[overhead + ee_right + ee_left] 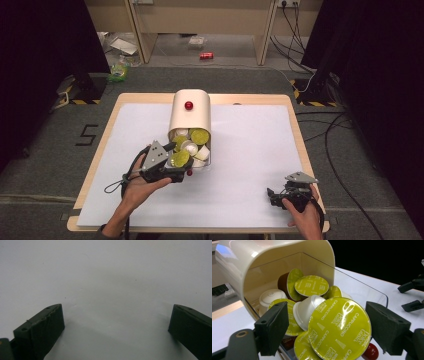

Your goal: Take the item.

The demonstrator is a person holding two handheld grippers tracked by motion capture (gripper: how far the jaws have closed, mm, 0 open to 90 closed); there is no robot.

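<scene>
Green foil lid of the nearest round coffee capsule (339,328) sat between the left hand-held gripper (327,327)'s unclenched jaws; squeezing squarely across its rim seemed wisest.

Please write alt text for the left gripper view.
The left gripper has its black jaws either side of a green-lidded coffee capsule, pads not touching it. Behind, more capsules fill a clear drawer pulled from a cream holder.

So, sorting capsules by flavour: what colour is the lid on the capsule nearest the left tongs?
Yellow-green with white lettering, on the capsule; clearest in the left gripper view.
</scene>
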